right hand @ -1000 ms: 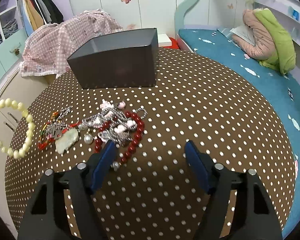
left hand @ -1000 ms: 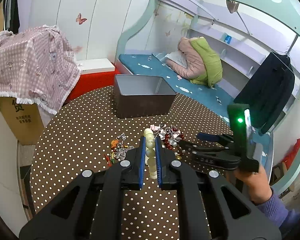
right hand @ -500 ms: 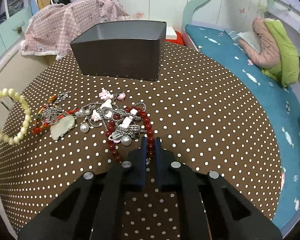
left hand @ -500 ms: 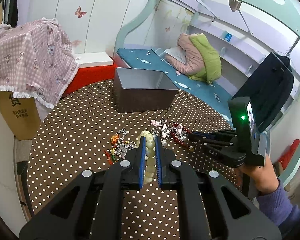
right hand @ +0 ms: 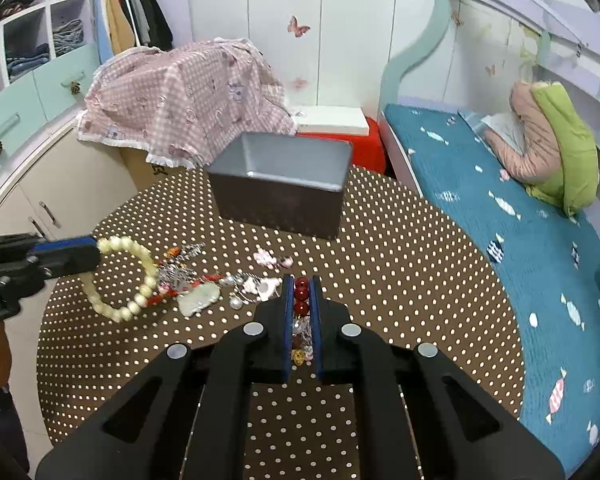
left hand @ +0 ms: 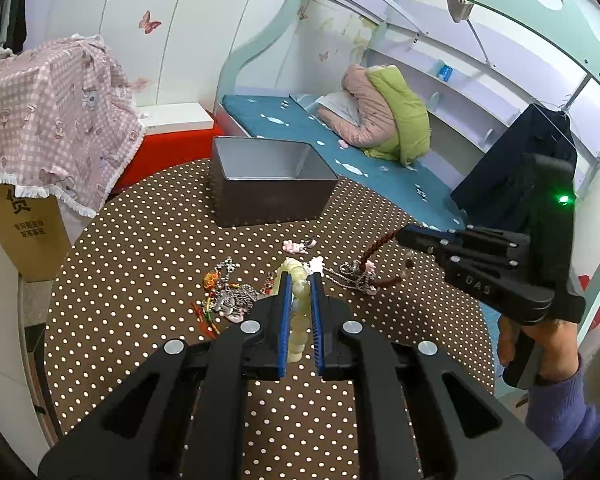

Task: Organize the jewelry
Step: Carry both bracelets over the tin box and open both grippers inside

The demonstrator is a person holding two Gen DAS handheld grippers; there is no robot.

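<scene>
My left gripper (left hand: pixel 300 280) is shut on a pale green bead bracelet (left hand: pixel 299 312), held above the table; the bracelet (right hand: pixel 134 276) hangs as a loop from that gripper (right hand: pixel 94 254) in the right wrist view. My right gripper (right hand: pixel 301 284) is shut on a dark red bead bracelet (right hand: pixel 301 294), lifted off the table. In the left wrist view the red strand (left hand: pixel 374 252) dangles from its tip (left hand: pixel 400 236) with a silver chain trailing. A pile of loose jewelry (right hand: pixel 216 288) lies on the brown polka-dot table (right hand: pixel 400 280). An open dark box (right hand: pixel 280 188) stands behind it.
A pink checked cloth (right hand: pixel 180 96) covers something behind the table beside a cardboard carton (left hand: pixel 20 224). A bed with a teal mattress (right hand: pixel 500 208) runs along the right. A person's hand (left hand: pixel 540 340) in a purple sleeve holds the right gripper.
The right gripper closed on the red bead bracelet and rose with it, pulling it from the pile. The left gripper stayed nearly in place with the pale bracelet.
</scene>
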